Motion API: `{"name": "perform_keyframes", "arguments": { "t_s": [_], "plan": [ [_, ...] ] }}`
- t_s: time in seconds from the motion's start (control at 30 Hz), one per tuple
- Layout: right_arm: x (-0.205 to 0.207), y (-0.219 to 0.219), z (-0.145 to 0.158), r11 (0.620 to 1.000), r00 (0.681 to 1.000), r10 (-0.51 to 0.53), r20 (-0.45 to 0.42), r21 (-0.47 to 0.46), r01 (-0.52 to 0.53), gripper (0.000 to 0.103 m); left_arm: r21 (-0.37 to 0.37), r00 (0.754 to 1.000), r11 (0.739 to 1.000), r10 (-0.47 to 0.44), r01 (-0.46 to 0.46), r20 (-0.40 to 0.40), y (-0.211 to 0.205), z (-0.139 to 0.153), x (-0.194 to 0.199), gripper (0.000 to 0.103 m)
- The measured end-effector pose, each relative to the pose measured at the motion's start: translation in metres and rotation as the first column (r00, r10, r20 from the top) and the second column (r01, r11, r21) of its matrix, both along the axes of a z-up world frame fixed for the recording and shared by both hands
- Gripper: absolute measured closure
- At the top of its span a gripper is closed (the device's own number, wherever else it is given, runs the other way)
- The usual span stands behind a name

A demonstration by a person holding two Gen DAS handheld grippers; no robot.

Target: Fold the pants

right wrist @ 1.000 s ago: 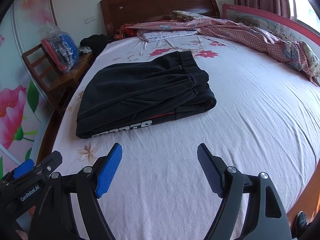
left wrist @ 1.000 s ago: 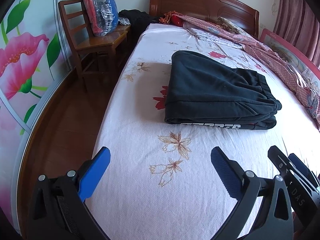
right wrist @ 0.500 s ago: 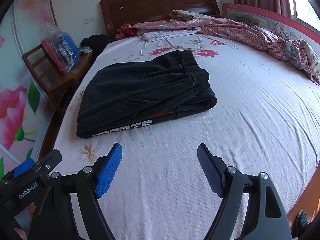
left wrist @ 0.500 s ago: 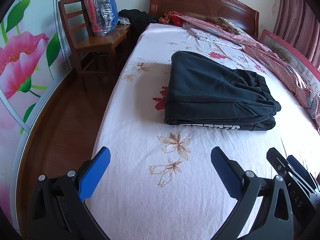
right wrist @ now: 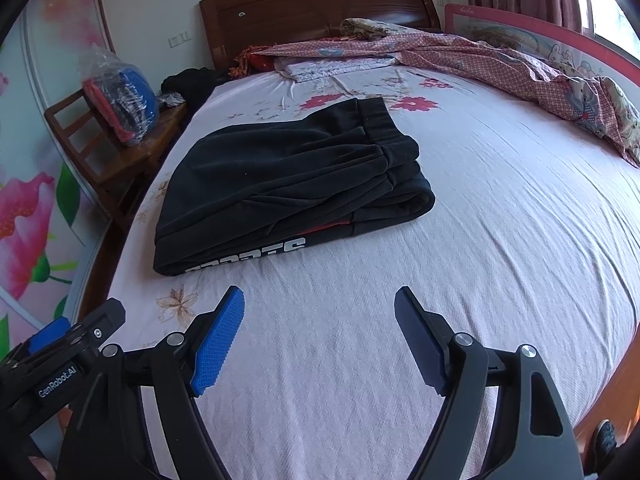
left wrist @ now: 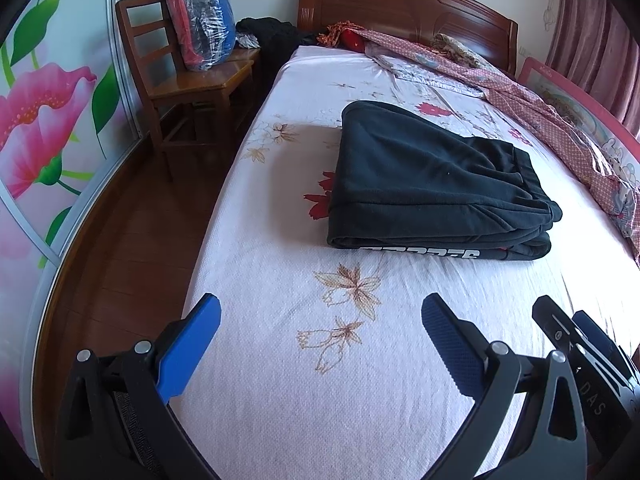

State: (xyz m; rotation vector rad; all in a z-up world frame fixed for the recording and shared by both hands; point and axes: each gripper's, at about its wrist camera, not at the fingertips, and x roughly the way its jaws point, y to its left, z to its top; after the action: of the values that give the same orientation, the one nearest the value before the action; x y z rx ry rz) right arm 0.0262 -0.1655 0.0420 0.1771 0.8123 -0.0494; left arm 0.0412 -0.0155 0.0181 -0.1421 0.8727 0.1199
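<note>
Black pants [left wrist: 432, 184] lie folded into a thick rectangle on the bed, with white lettering along the near edge; the same pants [right wrist: 288, 184] show in the right wrist view. My left gripper [left wrist: 320, 312] hovers over the sheet in front of them, open, blue pads wide apart with nothing between. Beside it my right gripper [right wrist: 320, 300] is also open and empty, short of the pants' near edge. The right gripper's body [left wrist: 580, 340] shows at the lower right of the left wrist view, and the left gripper's body [right wrist: 68, 344] at the lower left of the right wrist view.
The bed sheet [left wrist: 360, 380] is white with flower prints. A pink patterned quilt [right wrist: 500, 60] is bunched along the far side by the wooden headboard [left wrist: 400, 0]. A wooden chair [left wrist: 180, 80] holding a plastic-wrapped bundle [left wrist: 200, 24] stands left of the bed, above wood floor [left wrist: 120, 260].
</note>
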Motion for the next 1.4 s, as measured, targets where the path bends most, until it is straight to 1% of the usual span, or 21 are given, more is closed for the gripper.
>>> {"name": "perform_keyframes", "arguments": {
  "t_s": [1.1,1.17,1.23,1.33,1.37,1.4],
  "plan": [
    [0.0003,-0.0009,0.0013,1.0,1.0,0.003,0.004,0.022,-0.003,0.026,0.004,1.0,1.0,-0.009,0.009,-0.001,-0.0058,0.0002,0.0015,0.002],
    [-0.0004,-0.0009,0.0028,1.0,1.0,0.005,0.008,0.023,-0.006,0.026,-0.004,1.0,1.0,-0.014,0.014,0.011,-0.0054,0.0011,0.0004,0.002],
    [-0.002,0.0002,0.0048,1.0,1.0,0.008,0.016,0.013,-0.008,0.026,0.013,1.0,1.0,-0.007,0.006,0.025,-0.0055,0.0031,-0.0008,0.002],
    [-0.0038,0.001,0.0063,1.0,1.0,0.016,0.02,0.01,-0.016,0.026,0.013,0.998,0.999,-0.031,0.031,0.049,-0.0057,0.0067,-0.0012,0.002],
    [-0.0043,0.0011,0.0061,1.0,1.0,0.016,0.019,0.008,-0.016,0.026,0.009,0.998,1.0,-0.025,0.024,0.061,-0.0045,0.0083,-0.0024,0.002],
    [-0.0045,0.0012,0.0058,1.0,1.0,0.018,0.017,0.008,-0.019,0.026,-0.012,0.997,0.999,-0.029,0.03,0.067,-0.0029,0.009,-0.0027,0.002]
  ]
}}
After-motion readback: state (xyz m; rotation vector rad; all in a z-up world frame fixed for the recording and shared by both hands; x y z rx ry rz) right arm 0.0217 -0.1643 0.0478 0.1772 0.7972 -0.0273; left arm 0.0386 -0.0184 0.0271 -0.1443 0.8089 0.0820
